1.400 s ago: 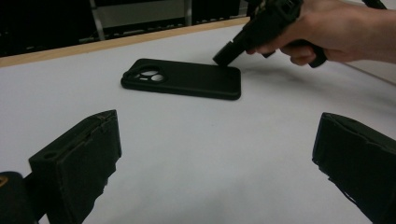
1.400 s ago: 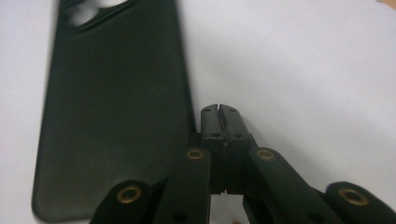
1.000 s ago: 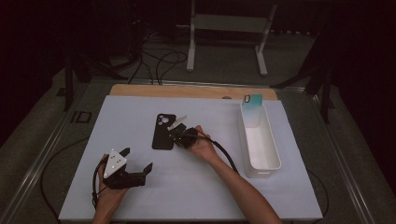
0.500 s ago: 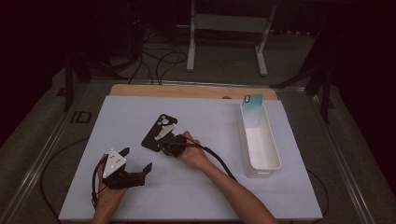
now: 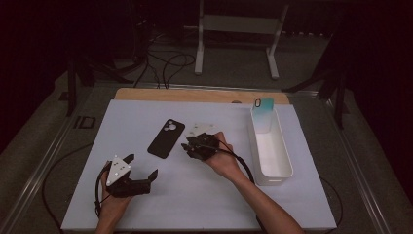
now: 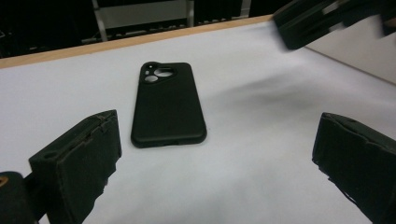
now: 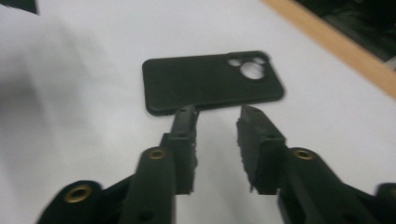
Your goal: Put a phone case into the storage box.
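My right gripper (image 5: 191, 147) has just been opening its jaws, and in the right gripper view (image 7: 215, 119) I see them parted with only bare mat in the gap; nothing is pinched. Their tips sit just short of the black phone case (image 7: 212, 81), close to its long edge but apart from it.

In the high view the phone case (image 5: 166, 138) lies flat, back side up, just left of that gripper. Its long axis runs on a diagonal: the end with the camera cutouts points away from me and slightly toward the white bin (image 5: 285, 168), while the plain end points back toward my left gripper (image 5: 141, 166). In the left gripper view the phone case (image 6: 167, 104) runs almost straight away from the jaws, cutouts at the far end.

My left gripper (image 6: 217, 149) is spread wide and holds nothing; it sits nearer me than the phone case, well apart from it, with open mat between.

Beyond the phone case, on its far right, the white bin runs lengthwise along the edge of the white mat (image 5: 204, 204). A pale teal phone case (image 5: 263, 117) stands upright at the bin's far end.
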{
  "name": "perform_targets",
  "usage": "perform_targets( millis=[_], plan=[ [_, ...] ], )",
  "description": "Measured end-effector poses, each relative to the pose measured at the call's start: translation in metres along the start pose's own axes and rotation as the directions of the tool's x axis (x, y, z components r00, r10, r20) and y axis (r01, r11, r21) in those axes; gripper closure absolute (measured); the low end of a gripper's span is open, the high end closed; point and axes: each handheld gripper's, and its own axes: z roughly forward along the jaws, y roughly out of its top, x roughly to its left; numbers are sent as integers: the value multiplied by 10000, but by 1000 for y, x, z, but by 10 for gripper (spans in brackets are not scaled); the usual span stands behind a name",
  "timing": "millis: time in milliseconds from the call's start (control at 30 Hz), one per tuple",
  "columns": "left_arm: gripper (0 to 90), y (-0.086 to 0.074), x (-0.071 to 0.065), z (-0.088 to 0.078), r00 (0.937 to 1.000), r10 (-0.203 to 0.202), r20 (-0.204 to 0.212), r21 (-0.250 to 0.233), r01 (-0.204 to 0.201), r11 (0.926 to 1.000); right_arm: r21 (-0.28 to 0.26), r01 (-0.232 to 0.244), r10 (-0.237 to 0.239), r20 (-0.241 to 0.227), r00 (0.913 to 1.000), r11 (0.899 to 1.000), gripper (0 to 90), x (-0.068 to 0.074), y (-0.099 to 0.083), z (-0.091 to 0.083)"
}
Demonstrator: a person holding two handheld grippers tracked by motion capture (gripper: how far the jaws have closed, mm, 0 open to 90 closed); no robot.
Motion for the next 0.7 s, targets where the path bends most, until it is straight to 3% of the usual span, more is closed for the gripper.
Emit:
perform_targets(
  millis=[167,267,400,467,600,700],
  plan=[
    [14,3,-3,-1,9996,250,-146,10,-250,9997,-860,-255,309,617,9976,9960,573,-5,-15,-43],
    [14,5,-3,-1,9994,263,-209,28,-262,9997,-1471,-628,764,887,9931,9871,514,-9,-29,-65],
    [15,7,-2,-3,9994,213,-277,-50,-214,9998,-2099,-742,1044,1370,9851,9749,424,-14,-51,-91],
    [15,9,0,-5,9994,183,-282,-71,-185,9998,-2215,-1011,1333,1356,9818,9699,362,-18,-60,-101],
    [14,10,2,-6,9997,148,-209,-15,-149,9999,-2605,-1574,2106,1909,9587,9525,220,-28,-87,-118],
    [14,11,3,-7,9997,121,-202,-31,-121,9999,-2717,-1814,2412,2059,9484,9451,146,-34,-110,-127]
  ],
)
